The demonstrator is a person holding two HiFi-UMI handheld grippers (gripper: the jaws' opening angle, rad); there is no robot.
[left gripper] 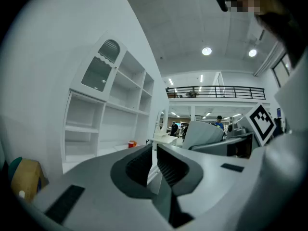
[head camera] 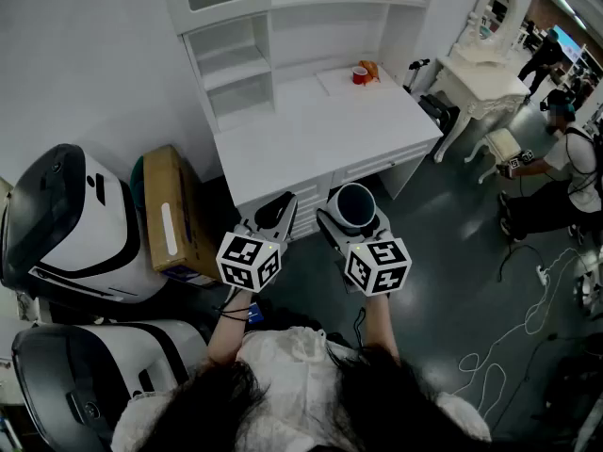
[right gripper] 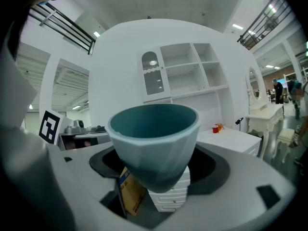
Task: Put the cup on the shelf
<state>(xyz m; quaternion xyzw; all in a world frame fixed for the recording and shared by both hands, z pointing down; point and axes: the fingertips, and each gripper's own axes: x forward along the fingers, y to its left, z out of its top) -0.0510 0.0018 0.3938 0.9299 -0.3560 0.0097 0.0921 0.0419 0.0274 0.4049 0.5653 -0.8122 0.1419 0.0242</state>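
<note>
Closest to me is the right gripper (head camera: 354,222), with its fingers spread wide and clamped on the cup (right gripper: 154,138). It's a faceted pale blue cup, teal inside, sitting upright with its lower half down between the pads. So the cup isn't on the shelf (head camera: 236,64) yet. It's in the air just off the front edge of the white bench (head camera: 320,125), over the dark floor (head camera: 443,281), and the shelf stands at the bench's back left corner. The left gripper (head camera: 279,212) is level right beside it, also just off the front of the bench. Its fingers are closed down to a sliver and there's nothing in them. At the back of the bench there's a small red cup (head camera: 360,74) with something orange (head camera: 370,67) touching it. A cardboard box (head camera: 174,210) leans just off the left end of the bench. A white dressing table with a mirror (head camera: 485,64) is off the right end, and a person (head camera: 565,168) stands further out that way.
</note>
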